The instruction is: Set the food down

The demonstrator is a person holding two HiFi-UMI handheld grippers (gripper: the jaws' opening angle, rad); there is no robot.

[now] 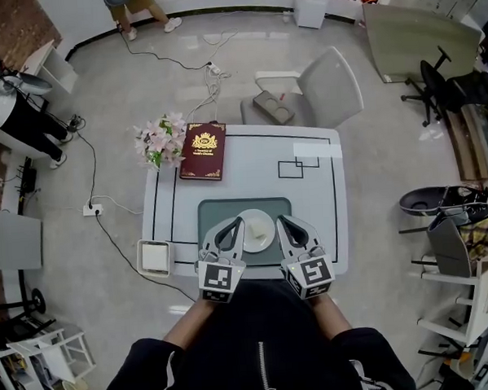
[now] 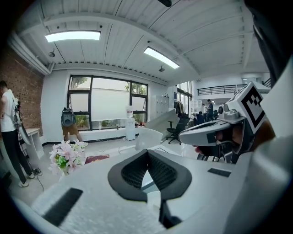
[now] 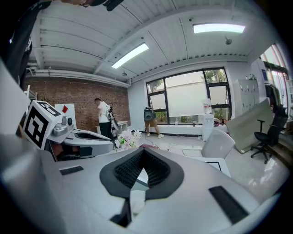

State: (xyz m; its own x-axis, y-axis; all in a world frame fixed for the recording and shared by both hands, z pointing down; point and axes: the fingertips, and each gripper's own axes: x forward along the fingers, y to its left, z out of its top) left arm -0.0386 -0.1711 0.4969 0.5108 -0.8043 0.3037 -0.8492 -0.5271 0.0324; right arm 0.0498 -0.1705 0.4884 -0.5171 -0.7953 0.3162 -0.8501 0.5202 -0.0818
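A white plate (image 1: 258, 241) with a pale piece of food (image 1: 259, 227) lies on the green placemat (image 1: 216, 209) near the front of the white table (image 1: 318, 202). My left gripper (image 1: 236, 224) is shut, its tip at the plate's left rim. My right gripper (image 1: 281, 221) is shut too, at the plate's right rim. Whether either tip touches the plate I cannot tell. In the left gripper view the jaws (image 2: 147, 151) meet with nothing gripped, and the right gripper (image 2: 215, 132) shows beside them. The right gripper view shows its jaws (image 3: 143, 151) closed the same way.
A dark red book (image 1: 202, 151) and a bunch of pink flowers (image 1: 161, 140) lie at the table's far left. A small white box (image 1: 155, 257) sits at the front left corner. A white chair (image 1: 320, 88) stands behind the table. Cables run across the floor (image 1: 106, 214).
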